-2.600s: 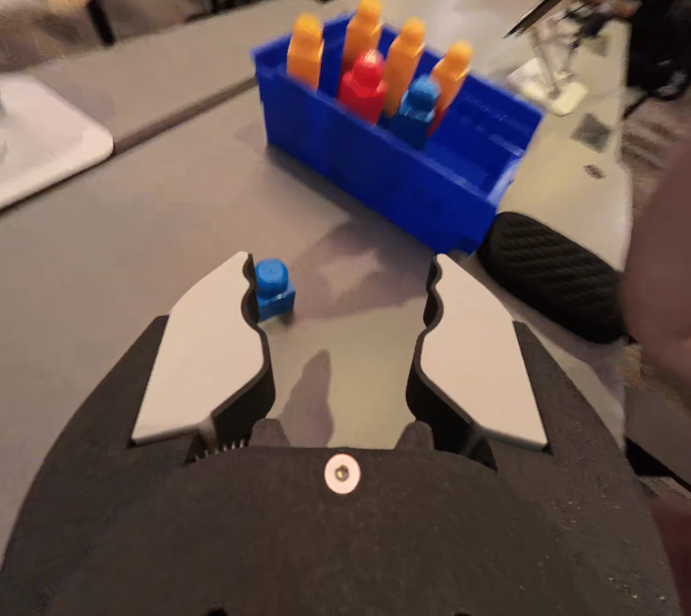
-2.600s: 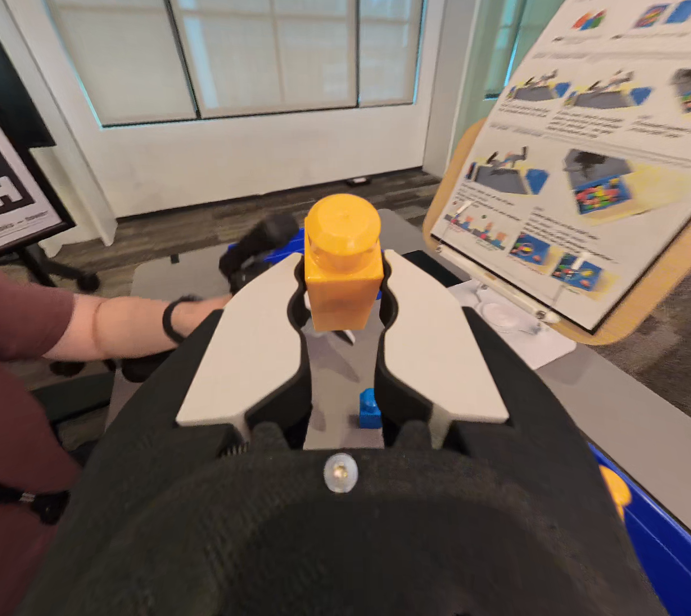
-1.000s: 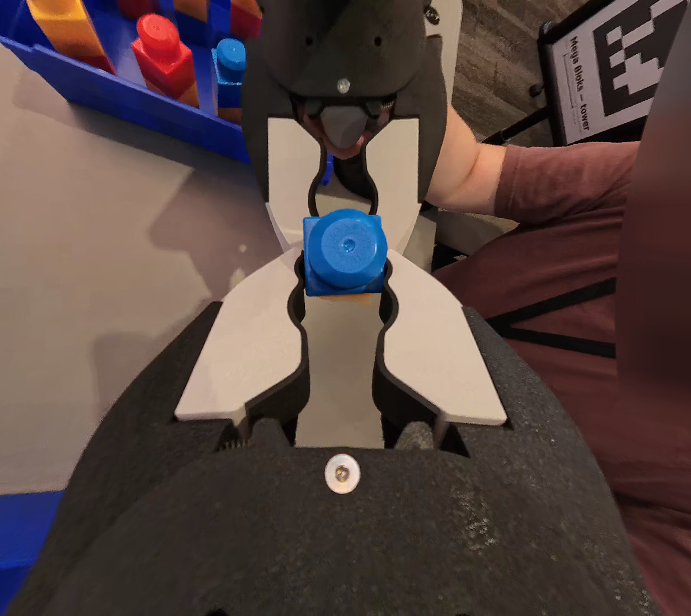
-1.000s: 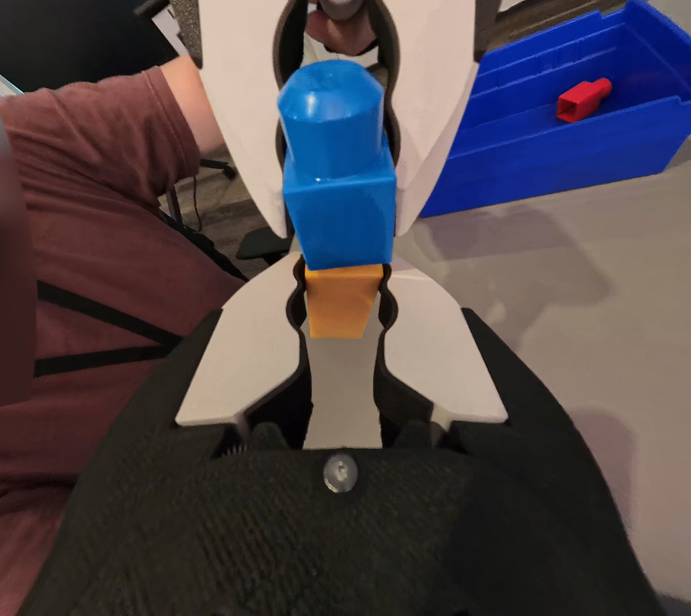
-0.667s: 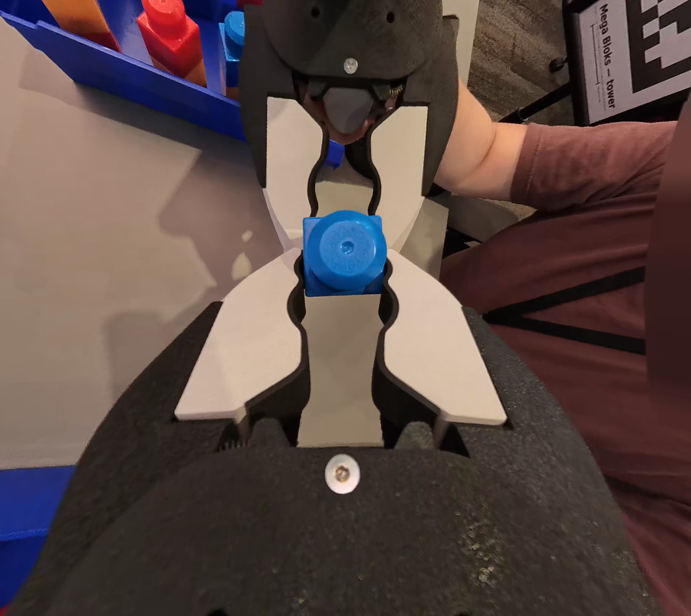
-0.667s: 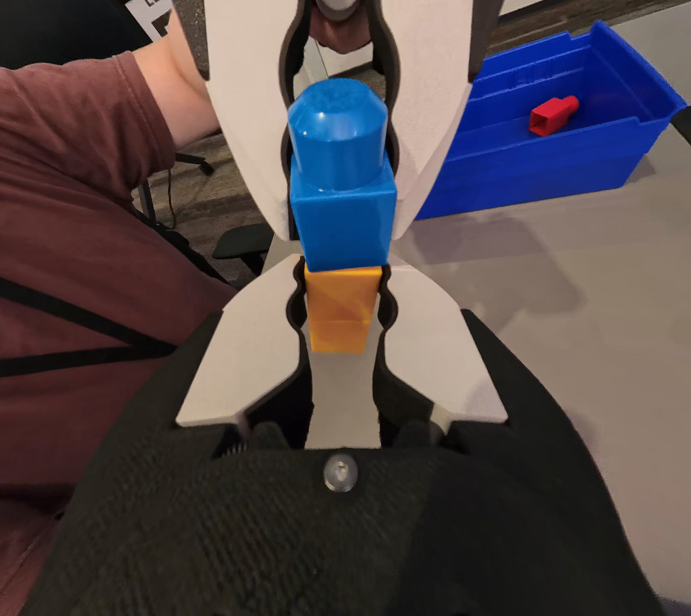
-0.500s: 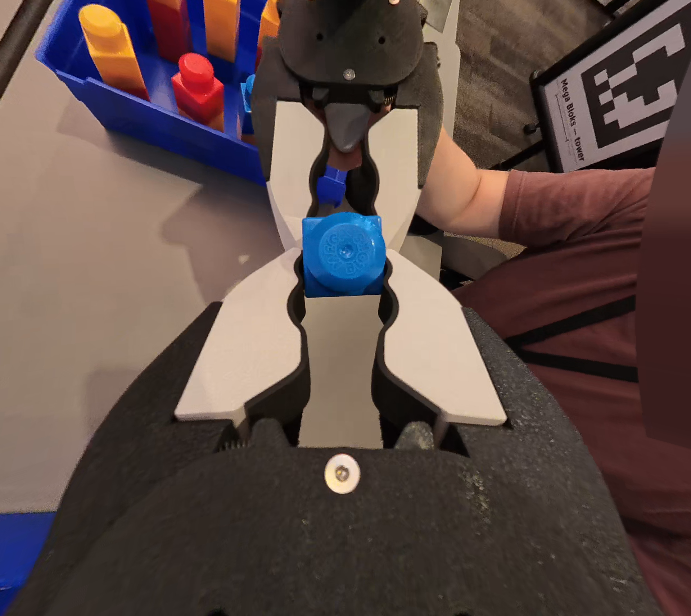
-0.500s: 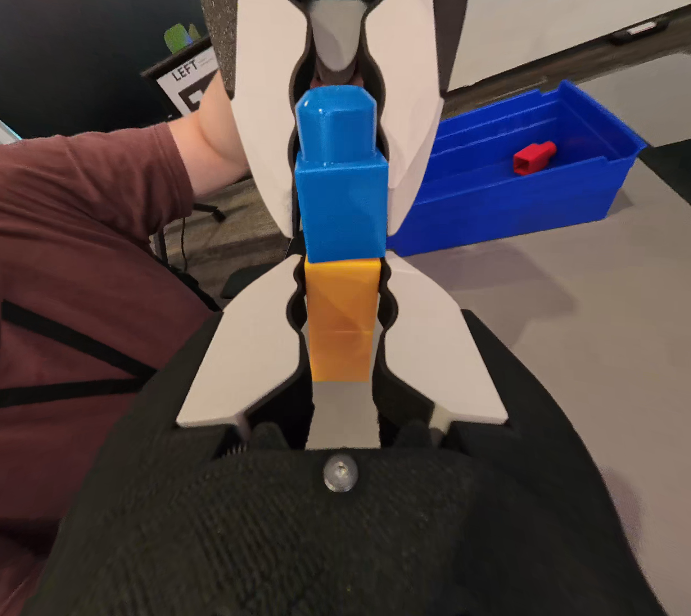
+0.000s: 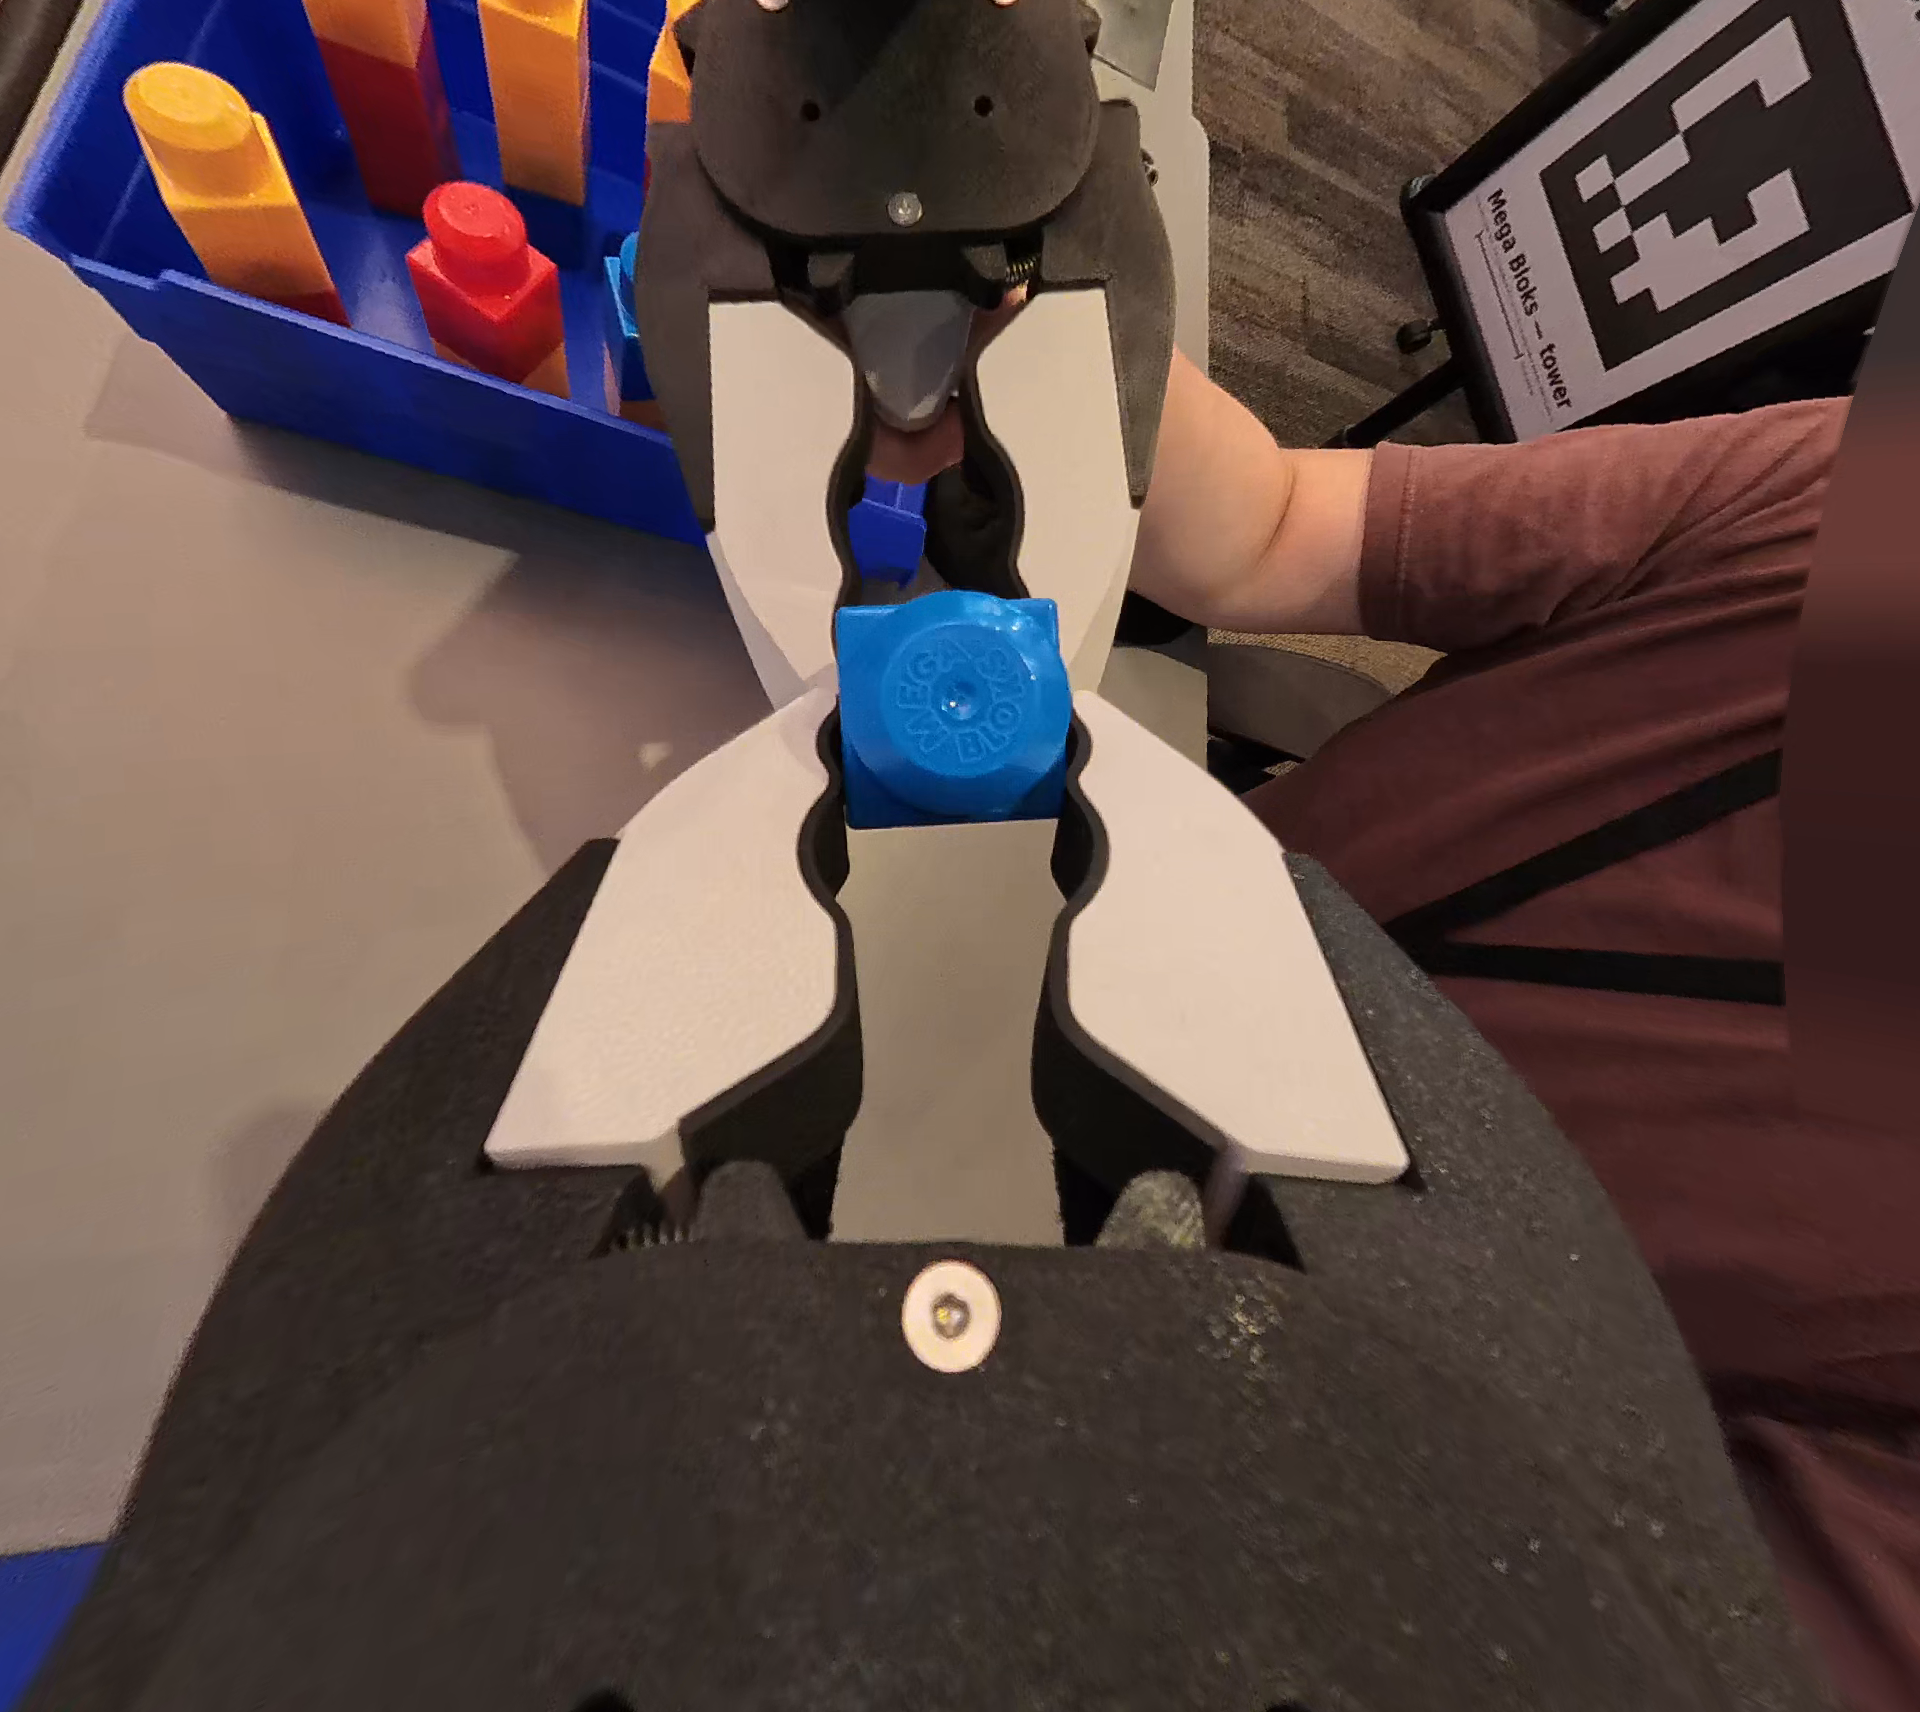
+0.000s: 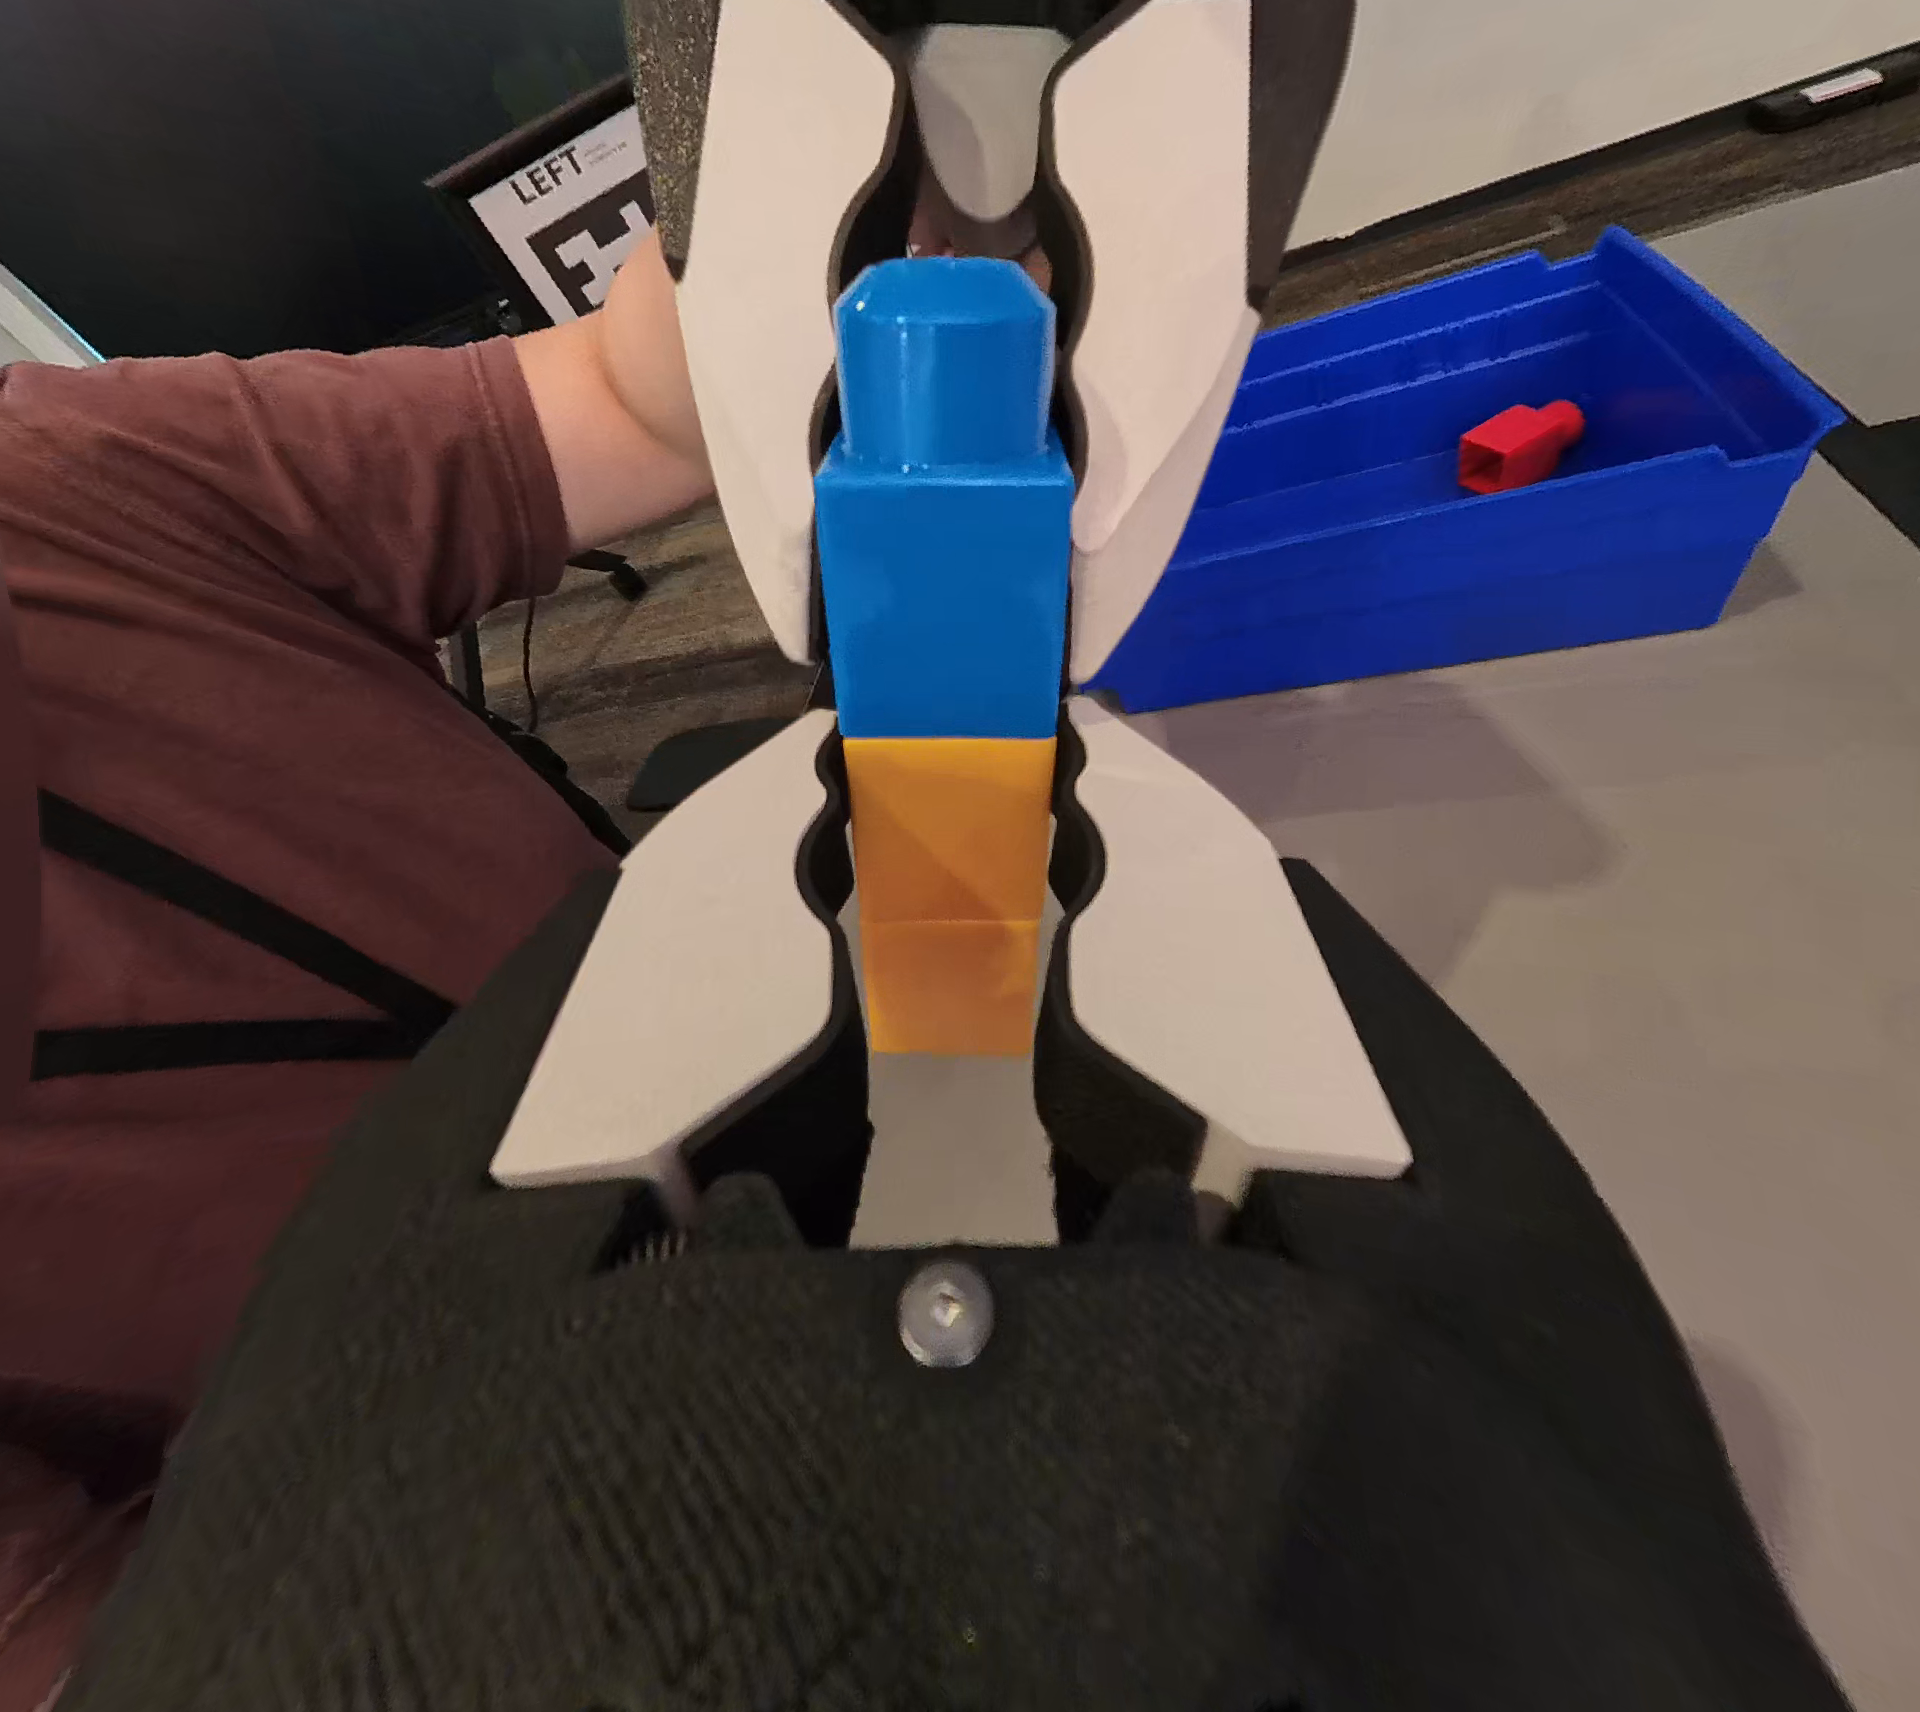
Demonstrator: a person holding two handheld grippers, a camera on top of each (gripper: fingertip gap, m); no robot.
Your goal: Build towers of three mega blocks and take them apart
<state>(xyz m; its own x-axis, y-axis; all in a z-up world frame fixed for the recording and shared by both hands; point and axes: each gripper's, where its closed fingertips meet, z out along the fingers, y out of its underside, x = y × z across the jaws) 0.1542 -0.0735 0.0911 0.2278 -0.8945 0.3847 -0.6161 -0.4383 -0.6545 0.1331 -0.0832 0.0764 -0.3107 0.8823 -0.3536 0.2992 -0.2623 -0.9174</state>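
Note:
In the left wrist view my left gripper (image 9: 951, 727) is shut on a blue block (image 9: 951, 712), seen stud-end on. My right gripper (image 9: 940, 623) faces it from above, fingertip to fingertip. In the right wrist view my right gripper (image 10: 948, 748) is shut on an orange block (image 10: 945, 893). The blue block (image 10: 940, 582) sits flush on the orange block's top. My left gripper (image 10: 940, 665) clamps the blue block's sides from above. The joined pair is held in the air over the grey table (image 10: 1558, 935).
A blue bin (image 9: 312, 374) at upper left holds several orange, red and blue towers (image 9: 530, 41). A second blue bin (image 10: 1455, 582) holds one red block (image 10: 1517, 447). A person's arm (image 9: 1247, 509) and maroon sleeve are at the right, with a marker sign (image 9: 1662, 208) behind.
My left gripper closed on the blue block from the table and brought it onto the orange block in my right gripper. Over the last second both grippers tilted together; the blocks stayed joined.

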